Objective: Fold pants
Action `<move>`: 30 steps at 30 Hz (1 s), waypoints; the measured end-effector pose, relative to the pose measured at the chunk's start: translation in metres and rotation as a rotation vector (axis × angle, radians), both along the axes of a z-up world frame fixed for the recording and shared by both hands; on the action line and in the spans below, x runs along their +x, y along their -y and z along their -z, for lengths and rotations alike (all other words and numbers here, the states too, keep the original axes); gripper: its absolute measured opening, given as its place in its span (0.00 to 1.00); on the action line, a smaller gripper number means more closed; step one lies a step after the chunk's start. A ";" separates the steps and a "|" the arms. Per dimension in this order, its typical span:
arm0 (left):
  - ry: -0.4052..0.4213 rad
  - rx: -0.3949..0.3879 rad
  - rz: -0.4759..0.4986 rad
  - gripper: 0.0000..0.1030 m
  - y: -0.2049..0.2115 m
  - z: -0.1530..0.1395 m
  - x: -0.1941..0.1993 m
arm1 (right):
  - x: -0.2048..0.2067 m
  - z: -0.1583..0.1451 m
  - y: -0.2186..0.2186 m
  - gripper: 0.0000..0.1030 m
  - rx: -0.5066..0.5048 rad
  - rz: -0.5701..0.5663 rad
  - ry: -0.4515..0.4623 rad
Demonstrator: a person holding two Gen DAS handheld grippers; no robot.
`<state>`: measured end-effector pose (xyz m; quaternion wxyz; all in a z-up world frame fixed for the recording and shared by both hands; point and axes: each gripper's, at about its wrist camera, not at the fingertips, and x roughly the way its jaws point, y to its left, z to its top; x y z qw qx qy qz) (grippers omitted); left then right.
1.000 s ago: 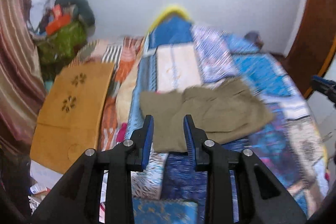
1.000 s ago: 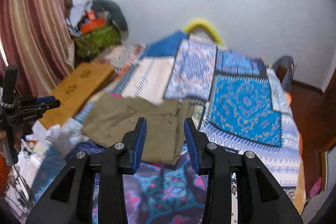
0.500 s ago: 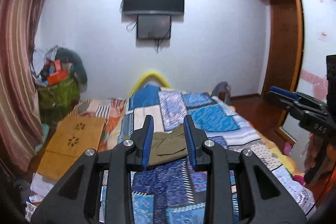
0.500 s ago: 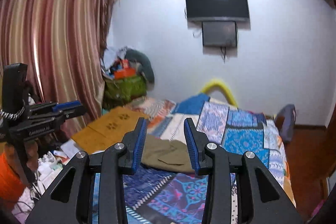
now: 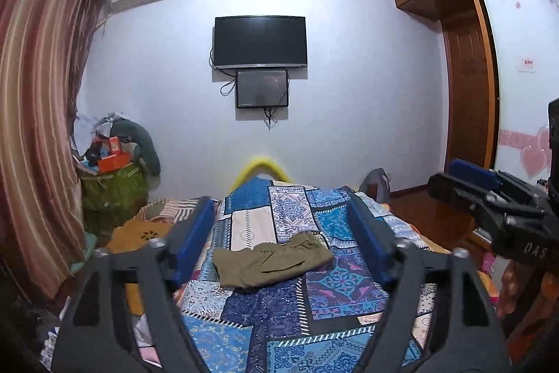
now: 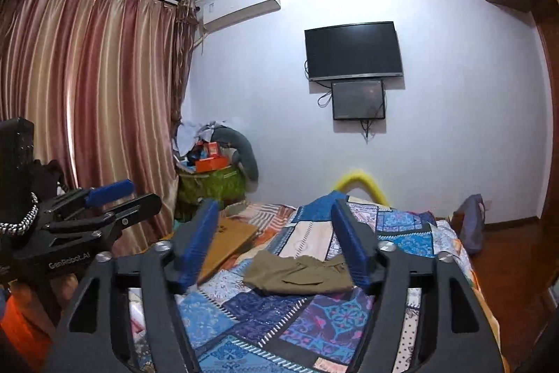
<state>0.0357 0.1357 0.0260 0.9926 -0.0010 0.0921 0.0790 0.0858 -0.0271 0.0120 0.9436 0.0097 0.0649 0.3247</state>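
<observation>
Olive-green pants (image 5: 270, 263) lie folded into a compact bundle on the blue patchwork bedspread (image 5: 335, 282), mid-bed; they also show in the right wrist view (image 6: 300, 275). My left gripper (image 5: 281, 229) is open and empty, held well back from and above the pants. My right gripper (image 6: 276, 229) is open and empty too, equally far back. Each gripper shows at the edge of the other's view: the right one (image 5: 489, 198) and the left one (image 6: 101, 208).
An orange wooden board (image 6: 227, 243) lies on the bed's left side. A cluttered green bag (image 5: 111, 184) stands by the striped curtain (image 6: 87, 110). A TV (image 5: 260, 41) hangs on the far wall. A wooden wardrobe (image 5: 464, 76) is at right.
Both grippers have opened wide; half a second ago their fingers stood close together. Both have pulled back and tilted up from over the pants, so the whole room shows.
</observation>
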 end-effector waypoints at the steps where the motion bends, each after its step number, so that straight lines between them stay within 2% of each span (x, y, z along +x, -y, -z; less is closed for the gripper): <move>1: 0.009 -0.009 0.000 0.85 -0.001 0.000 -0.002 | -0.001 -0.001 0.000 0.76 -0.001 0.009 0.003; 5: 0.016 -0.015 -0.003 0.93 0.001 0.000 -0.006 | -0.001 0.001 0.001 0.95 -0.009 0.049 0.012; 7: 0.025 -0.018 -0.005 0.96 0.001 0.000 -0.007 | 0.000 0.001 0.002 1.00 -0.004 0.058 0.013; 11: 0.043 -0.013 -0.012 1.00 0.003 0.002 -0.012 | -0.003 0.001 0.003 1.00 -0.003 0.066 0.017; 30: 0.015 -0.040 0.003 1.00 -0.002 0.010 -0.005 | -0.016 0.011 0.009 1.00 -0.016 0.076 0.002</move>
